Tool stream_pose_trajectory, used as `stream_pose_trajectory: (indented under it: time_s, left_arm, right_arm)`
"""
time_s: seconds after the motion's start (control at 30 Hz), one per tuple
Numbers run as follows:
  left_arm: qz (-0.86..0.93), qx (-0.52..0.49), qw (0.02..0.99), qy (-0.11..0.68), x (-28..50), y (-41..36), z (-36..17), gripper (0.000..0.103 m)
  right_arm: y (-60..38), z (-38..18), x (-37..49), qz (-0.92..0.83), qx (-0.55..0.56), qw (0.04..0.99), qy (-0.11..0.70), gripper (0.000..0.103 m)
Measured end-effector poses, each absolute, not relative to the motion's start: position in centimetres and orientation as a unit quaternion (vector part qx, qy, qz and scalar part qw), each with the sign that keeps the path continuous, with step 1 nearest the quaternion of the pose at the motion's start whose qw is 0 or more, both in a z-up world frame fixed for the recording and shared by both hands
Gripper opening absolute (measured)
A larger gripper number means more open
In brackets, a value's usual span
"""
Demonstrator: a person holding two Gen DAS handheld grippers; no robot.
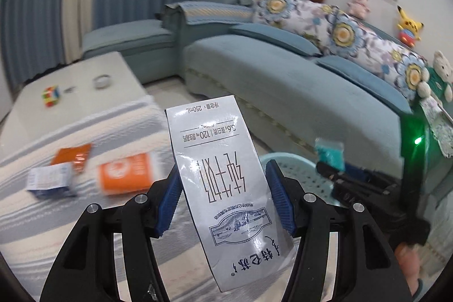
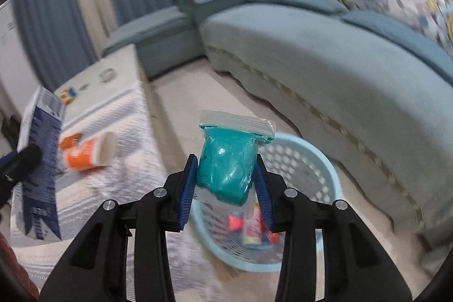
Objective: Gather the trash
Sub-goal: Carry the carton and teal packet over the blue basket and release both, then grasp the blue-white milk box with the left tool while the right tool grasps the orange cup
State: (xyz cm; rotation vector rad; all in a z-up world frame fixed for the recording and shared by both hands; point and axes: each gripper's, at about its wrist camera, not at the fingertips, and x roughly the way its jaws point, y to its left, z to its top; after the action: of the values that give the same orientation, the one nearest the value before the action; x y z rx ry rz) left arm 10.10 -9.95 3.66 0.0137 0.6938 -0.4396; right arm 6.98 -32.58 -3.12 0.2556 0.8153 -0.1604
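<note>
Your left gripper (image 1: 223, 188) is clamped on the white rectangular milk carton (image 1: 220, 183), mid-frame. Your right gripper (image 2: 226, 177) is clamped on the clear zip bag of teal putty (image 2: 226, 169), held above the pale-blue perforated plastic basket (image 2: 322, 174) at lower centre.

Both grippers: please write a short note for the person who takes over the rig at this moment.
Left gripper: shut on the milk carton, held upside down above the striped cloth.
Right gripper: shut on the zip bag of teal putty, held above the near rim of the light-blue basket on the floor.
Done: some colourful wrappers already lie in the basket.
Left: drop the bag and the carton into the basket, then fetch the orange cup, the orange wrapper and the small blue-white box from the cloth.
</note>
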Motion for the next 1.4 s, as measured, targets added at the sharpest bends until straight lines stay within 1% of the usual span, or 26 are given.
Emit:
stream_pose_trajectory:
  time_s: [0.17,0.37,0.4,0.43,0.47,0.53,0.57,0.6,0.97,1.2,1.4]
  left_arm:
    - [-0.237,0.0,0.901,0.365,12.1,-14.4,0.9,0.057]
    - [-0.245,0.001,0.885,0.396,13.3,-17.7,-2.8,0.058]
    - [-0.245,0.001,0.884,0.399,13.3,-17.9,-3.1,0.059]
    - [-0.244,-0.001,0.882,0.403,13.4,-18.1,-3.6,0.067]
    - [-0.243,-0.001,0.881,0.405,13.5,-18.2,-3.8,0.071]
    - [-0.241,0.0,0.883,0.403,13.4,-18.1,-4.1,0.073]
    - [-0.242,0.001,0.883,0.403,13.4,-18.0,-4.2,0.074]
    - [-0.242,0.001,0.883,0.403,13.3,-17.8,-4.2,0.074]
    - [-0.236,-0.019,0.886,0.398,13.2,-15.5,-3.5,0.075]
    - [-0.225,-0.035,0.902,0.367,12.4,-12.6,-0.2,0.075]
    - [-0.168,-0.043,0.925,0.339,12.0,-6.6,1.8,0.075]
  right_arm:
    - [-35.4,-6.2,7.5,-0.099,0.147,0.881,0.438,0.036]
    - [-37.5,-9.0,7.4,-0.109,0.189,0.853,0.475,0.038]
    - [-37.7,-9.2,7.5,-0.112,0.19,0.851,0.477,0.038]
    - [-37.7,-9.2,7.7,-0.113,0.19,0.85,0.479,0.04]
    - [-37.8,-9.3,7.7,-0.113,0.189,0.85,0.479,0.043]
    - [-37.8,-9.2,7.7,-0.116,0.182,0.852,0.477,0.043]
    - [-37.9,-9.1,7.6,-0.119,0.177,0.853,0.476,0.046]
    - [-37.8,-9.1,7.5,-0.12,0.177,0.853,0.475,0.049]
    - [-36.4,-8.3,7.8,-0.102,0.168,0.865,0.462,0.049]
    - [-33.0,-5.1,7.5,-0.071,0.136,0.901,0.407,0.049]
    - [-28.8,-2.8,7.4,-0.04,0.109,0.926,0.361,0.049]
